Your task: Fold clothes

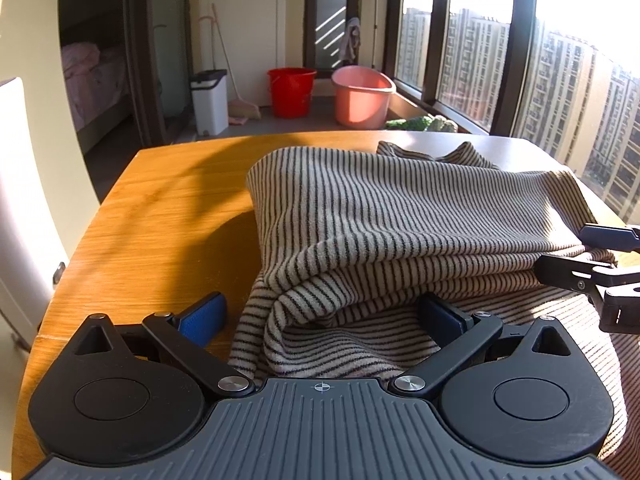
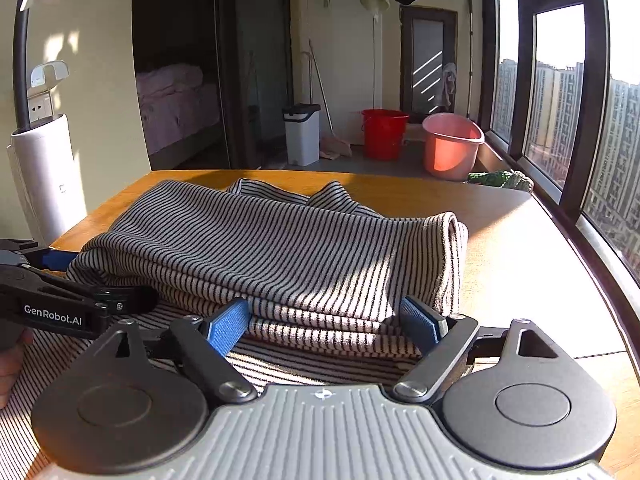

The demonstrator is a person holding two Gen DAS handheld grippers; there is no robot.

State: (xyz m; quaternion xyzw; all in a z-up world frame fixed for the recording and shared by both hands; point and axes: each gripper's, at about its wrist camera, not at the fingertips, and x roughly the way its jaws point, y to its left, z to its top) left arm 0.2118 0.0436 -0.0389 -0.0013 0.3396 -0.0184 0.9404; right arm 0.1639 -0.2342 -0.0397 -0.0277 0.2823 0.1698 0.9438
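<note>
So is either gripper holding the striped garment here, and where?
Neither. Left gripper and right gripper both stand open, fingers straddling the striped garment's near folded edge.

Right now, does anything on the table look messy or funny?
A little. The striped garment is folded over, but its left end is bunched and gaping, and a collar-like bit sticks out behind. Nothing looks spilled or broken.

Garment [image 1: 400, 216] on table [image 1: 160, 208], buckets behind
</note>
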